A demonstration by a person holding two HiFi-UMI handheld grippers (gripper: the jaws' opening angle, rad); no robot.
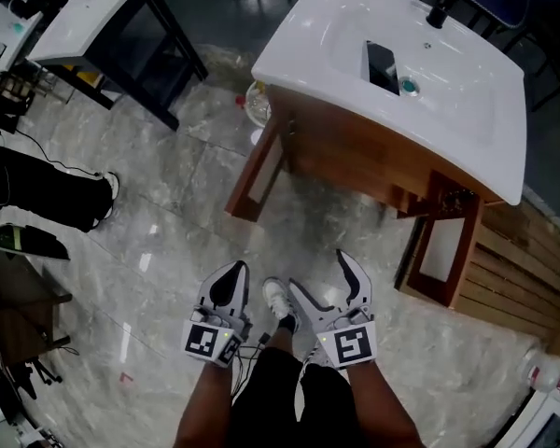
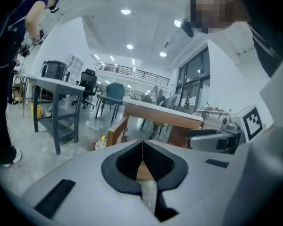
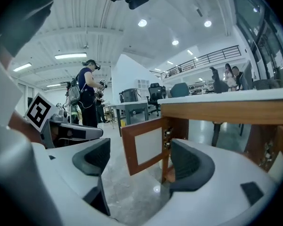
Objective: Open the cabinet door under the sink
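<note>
The wooden sink cabinet [image 1: 355, 152] carries a white basin [image 1: 420, 73]. Its right door [image 1: 445, 245], a wood frame with a white panel, stands swung out toward me; it also shows in the right gripper view as the door [image 3: 146, 147]. A wooden panel [image 1: 255, 175] angles out at the cabinet's left end. My left gripper [image 1: 231, 273] hangs low over the floor, away from the cabinet, its pads [image 2: 153, 161] pressed together on nothing. My right gripper [image 1: 322, 273] is open and empty, short of the door, with its pads [image 3: 188, 164] wide apart.
A second white basin on a black stand [image 1: 93, 17] is at the far left. A person's legs [image 1: 47, 199] lie at the left edge. A bottle [image 1: 255, 101] rests on the floor behind the cabinet. Wooden slats [image 1: 532, 259] cover the floor at right. Another person [image 3: 87, 98] stands beyond.
</note>
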